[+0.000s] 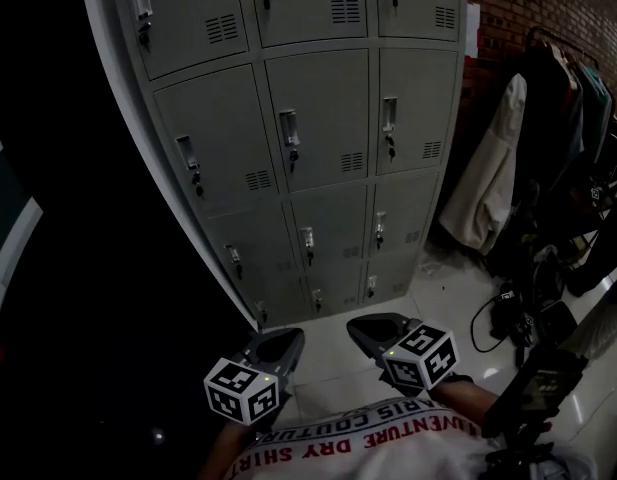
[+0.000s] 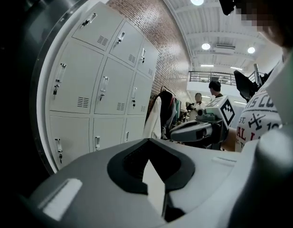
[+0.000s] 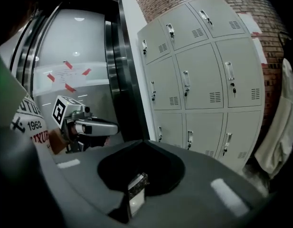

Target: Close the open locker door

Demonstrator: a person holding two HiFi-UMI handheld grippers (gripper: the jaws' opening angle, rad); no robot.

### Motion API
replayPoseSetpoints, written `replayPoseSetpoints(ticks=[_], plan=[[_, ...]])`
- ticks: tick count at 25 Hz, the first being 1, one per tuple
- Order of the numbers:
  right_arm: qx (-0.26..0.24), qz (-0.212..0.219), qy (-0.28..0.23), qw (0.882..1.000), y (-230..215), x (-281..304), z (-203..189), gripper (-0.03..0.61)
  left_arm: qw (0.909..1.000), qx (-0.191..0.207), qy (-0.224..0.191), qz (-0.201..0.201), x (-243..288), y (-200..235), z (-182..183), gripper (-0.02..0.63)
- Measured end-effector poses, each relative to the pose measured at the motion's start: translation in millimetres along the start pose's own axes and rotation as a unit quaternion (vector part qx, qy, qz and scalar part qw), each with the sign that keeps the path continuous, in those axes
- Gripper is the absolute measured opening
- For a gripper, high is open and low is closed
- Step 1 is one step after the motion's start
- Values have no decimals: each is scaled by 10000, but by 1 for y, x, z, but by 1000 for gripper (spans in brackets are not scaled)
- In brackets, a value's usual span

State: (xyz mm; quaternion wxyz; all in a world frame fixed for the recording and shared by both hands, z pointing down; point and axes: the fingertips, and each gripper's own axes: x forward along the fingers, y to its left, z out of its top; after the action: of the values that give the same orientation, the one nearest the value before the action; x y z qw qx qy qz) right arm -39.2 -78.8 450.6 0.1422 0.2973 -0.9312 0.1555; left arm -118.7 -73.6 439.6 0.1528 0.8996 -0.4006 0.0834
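A grey metal locker bank [image 1: 318, 118] stands ahead, three columns wide, each door with a handle and a key. Every door that shows lies flush; I see none standing open in any view. My left gripper [image 1: 280, 344] is held low near my shirt, well short of the lockers, with its jaws shut and nothing between them. My right gripper [image 1: 371, 330] sits beside it, also shut and empty. In the left gripper view the lockers [image 2: 103, 94] are to the left of the left gripper [image 2: 147, 142]. In the right gripper view the lockers [image 3: 203, 84] rise behind the right gripper [image 3: 142, 142].
A clothes rack with hanging coats [image 1: 498, 168] stands right of the lockers against a brick wall [image 1: 528, 8]. Cables and gear [image 1: 513, 313] lie on the white floor. A dark metal door frame [image 3: 120, 70] borders the lockers' left side. People [image 2: 213, 90] stand far off.
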Motion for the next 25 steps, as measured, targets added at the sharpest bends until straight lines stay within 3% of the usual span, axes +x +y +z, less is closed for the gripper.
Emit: replayPoseSetpoints(ticks=[5,15,25], plan=[[249,259,5,9994,-3,-30,-16,-4,9999,-103,-63,81,9,-39,-9,6],[48,272,-51,9996,-5,-94,-39,-3,9998,117,-160,52,26,-106,-12,6],[-18,266,-228,9994,-9,-117,-38,-3,9994,313,-169,13,32,-134,-9,6]])
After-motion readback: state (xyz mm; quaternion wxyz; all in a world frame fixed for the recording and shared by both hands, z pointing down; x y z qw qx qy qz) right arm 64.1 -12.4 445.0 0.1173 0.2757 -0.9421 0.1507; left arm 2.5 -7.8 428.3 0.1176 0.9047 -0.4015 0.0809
